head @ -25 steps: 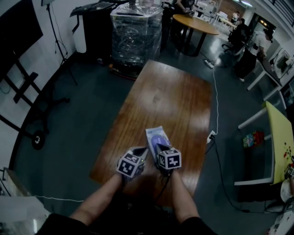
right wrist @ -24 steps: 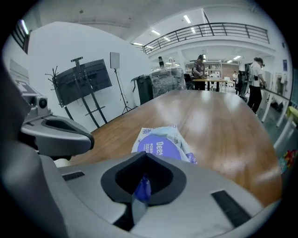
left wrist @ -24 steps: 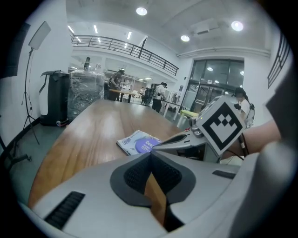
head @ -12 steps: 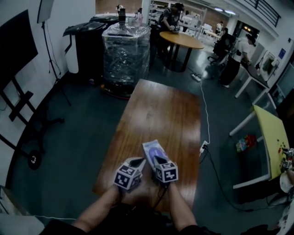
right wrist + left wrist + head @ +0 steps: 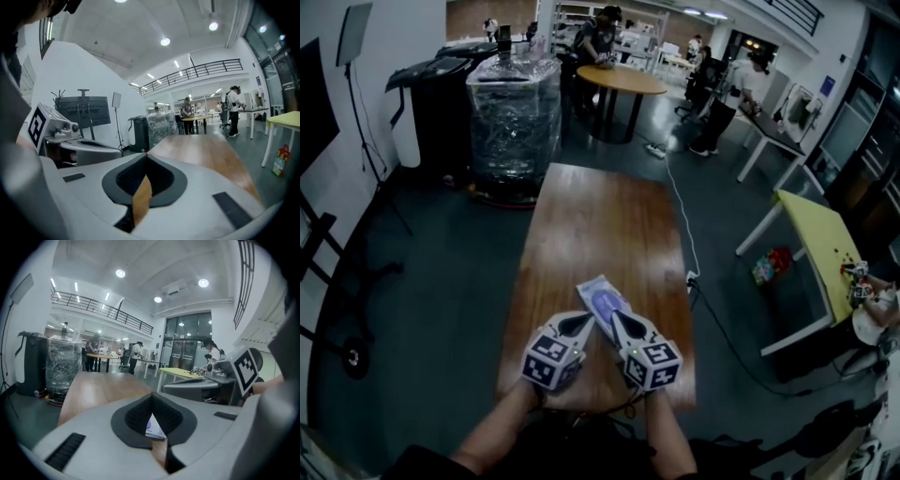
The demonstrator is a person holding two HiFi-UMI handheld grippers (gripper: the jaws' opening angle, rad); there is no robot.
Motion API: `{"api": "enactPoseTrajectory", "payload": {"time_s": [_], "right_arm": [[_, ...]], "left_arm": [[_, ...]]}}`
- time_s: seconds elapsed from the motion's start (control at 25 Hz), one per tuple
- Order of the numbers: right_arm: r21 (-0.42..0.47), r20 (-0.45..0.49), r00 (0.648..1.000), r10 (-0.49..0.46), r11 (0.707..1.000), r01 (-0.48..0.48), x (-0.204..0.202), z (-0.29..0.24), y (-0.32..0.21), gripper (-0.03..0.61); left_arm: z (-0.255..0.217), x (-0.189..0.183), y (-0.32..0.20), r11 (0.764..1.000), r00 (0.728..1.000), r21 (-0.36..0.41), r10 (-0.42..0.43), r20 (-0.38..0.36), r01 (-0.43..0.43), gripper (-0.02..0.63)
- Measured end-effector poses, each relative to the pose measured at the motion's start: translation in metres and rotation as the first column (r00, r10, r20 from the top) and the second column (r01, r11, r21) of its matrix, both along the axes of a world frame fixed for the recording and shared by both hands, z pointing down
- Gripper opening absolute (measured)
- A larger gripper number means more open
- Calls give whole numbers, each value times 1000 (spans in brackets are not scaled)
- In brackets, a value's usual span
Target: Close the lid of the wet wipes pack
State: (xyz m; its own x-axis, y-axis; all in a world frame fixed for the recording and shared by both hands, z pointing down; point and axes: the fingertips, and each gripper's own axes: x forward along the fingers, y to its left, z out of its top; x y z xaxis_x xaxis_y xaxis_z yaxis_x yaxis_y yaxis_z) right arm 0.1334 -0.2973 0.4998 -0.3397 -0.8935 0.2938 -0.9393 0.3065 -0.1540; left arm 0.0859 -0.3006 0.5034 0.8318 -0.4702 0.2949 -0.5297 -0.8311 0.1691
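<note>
The wet wipes pack (image 5: 602, 298), white with a purple lid patch on top, lies flat on the wooden table (image 5: 600, 220) near its front end. Both grippers hover side by side just behind the pack's near end, pointing away from me. My left gripper (image 5: 586, 320) has its jaws together with nothing held; a sliver of the pack (image 5: 153, 427) shows below its tips (image 5: 151, 394). My right gripper (image 5: 613, 315) is likewise shut and empty, its tips (image 5: 146, 153) meeting above the bare table. Whether the lid is fully down I cannot tell.
A pallet of goods wrapped in plastic film (image 5: 514, 103) and a dark bin (image 5: 431, 89) stand beyond the table's far end. A cable (image 5: 680, 220) runs along the floor to the right. A yellow table (image 5: 820, 248) is at right; people work at desks in the background.
Both grippers have lifted off the pack and drawn back toward me, still side by side. The pack has stayed in place on the table. The head view has shifted.
</note>
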Motion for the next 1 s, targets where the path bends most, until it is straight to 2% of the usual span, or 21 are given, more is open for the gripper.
{"api": "enactPoseTrajectory", "payload": {"time_s": [0.16, 0.44, 1.0], "right_arm": [[78, 17, 1000, -8, 997, 7, -6, -34, 30, 9], [156, 52, 998, -22, 988, 14, -8, -63, 79, 9], [215, 103, 995, -7, 976, -15, -7, -80, 151, 9]], "left_arm": [[-30, 0, 16, 999, 998, 34, 12, -68, -10, 3], [-53, 3, 50, 997, 998, 77, -5, -59, 10, 3], [-84, -6, 128, 988, 997, 149, -23, -75, 34, 3]]}}
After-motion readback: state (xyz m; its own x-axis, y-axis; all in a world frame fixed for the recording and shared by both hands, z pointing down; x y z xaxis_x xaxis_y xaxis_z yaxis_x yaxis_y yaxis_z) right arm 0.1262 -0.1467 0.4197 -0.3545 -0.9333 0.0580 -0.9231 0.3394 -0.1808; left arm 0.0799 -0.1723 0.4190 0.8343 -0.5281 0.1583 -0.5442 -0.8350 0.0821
